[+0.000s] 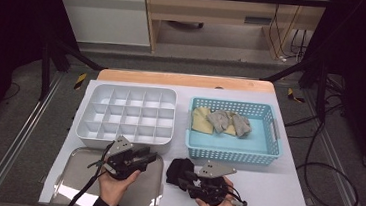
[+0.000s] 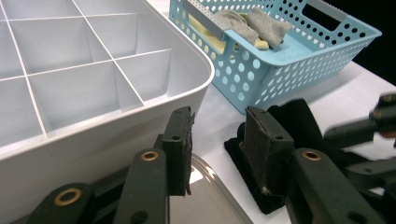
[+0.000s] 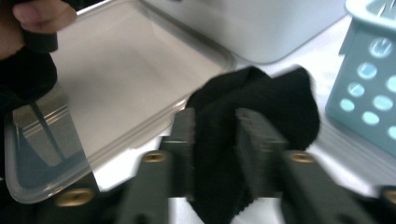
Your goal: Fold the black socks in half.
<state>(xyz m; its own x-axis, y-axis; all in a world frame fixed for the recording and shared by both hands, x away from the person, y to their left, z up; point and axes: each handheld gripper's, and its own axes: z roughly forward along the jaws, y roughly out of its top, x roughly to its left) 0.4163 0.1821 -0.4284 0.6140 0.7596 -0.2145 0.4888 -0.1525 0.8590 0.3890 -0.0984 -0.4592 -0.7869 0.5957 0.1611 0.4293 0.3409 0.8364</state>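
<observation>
A black sock [image 1: 177, 169] lies bunched on the white table between the clear lid and the blue basket. My right gripper [image 1: 187, 179] is shut on it: in the right gripper view the black sock [image 3: 266, 93] fills the gap between the jaws of the right gripper [image 3: 214, 135]. My left gripper [image 1: 147, 157] hovers over the lid's far corner, open with nothing between its jaws. In the left gripper view the left gripper [image 2: 219, 154] points past the tray corner, with the black sock [image 2: 301, 119] and the right gripper [image 2: 373, 128] just beyond its right jaw.
A white compartment tray [image 1: 124, 137] stands behind the left gripper. The blue basket [image 1: 232, 152] to its right holds yellow and grey socks [image 1: 224, 120]. A clear plastic lid [image 1: 82, 174] lies at the front left edge of the table.
</observation>
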